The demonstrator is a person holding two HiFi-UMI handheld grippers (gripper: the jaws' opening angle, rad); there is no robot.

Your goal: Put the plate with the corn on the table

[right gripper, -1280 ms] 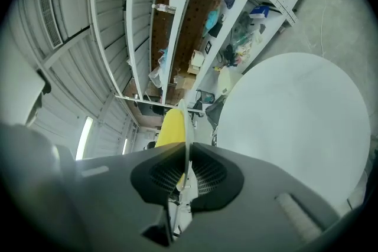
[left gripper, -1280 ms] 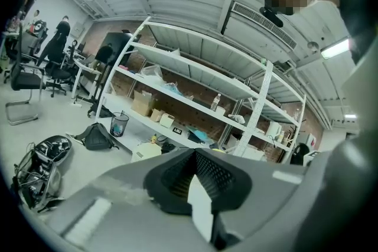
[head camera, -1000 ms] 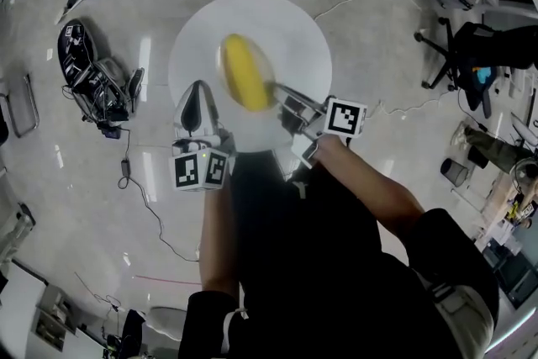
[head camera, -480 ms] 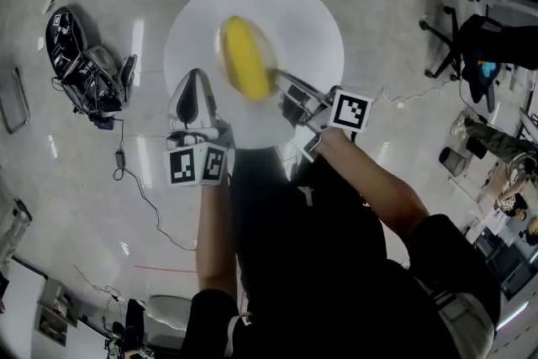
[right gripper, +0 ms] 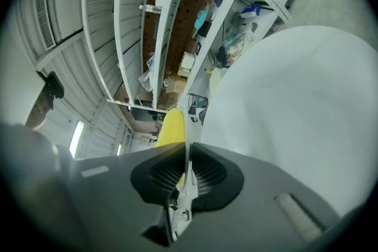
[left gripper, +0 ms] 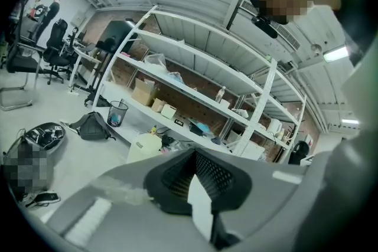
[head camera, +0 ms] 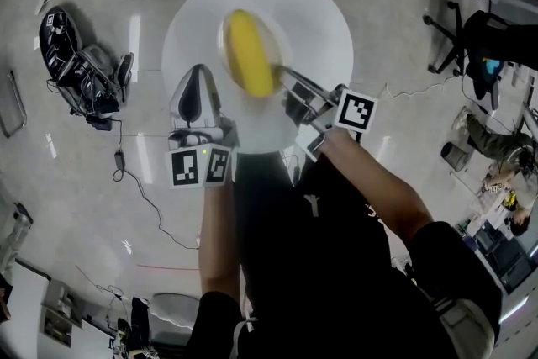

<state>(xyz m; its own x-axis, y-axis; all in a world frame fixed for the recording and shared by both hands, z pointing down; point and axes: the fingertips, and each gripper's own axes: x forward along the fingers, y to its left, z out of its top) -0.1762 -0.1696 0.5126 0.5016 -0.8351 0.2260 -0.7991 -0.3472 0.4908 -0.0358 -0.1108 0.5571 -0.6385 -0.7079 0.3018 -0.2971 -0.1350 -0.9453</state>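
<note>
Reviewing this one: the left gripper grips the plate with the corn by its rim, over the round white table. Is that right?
Not quite: the right gripper grips the plate with the corn by its rim, over the round white table. The right gripper view shows its jaws closed on that rim.

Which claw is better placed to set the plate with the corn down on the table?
Right. The right claw is clamped on the rim of the plate, with the corn over the round table; the left claw holds nothing, off to the side.
</note>
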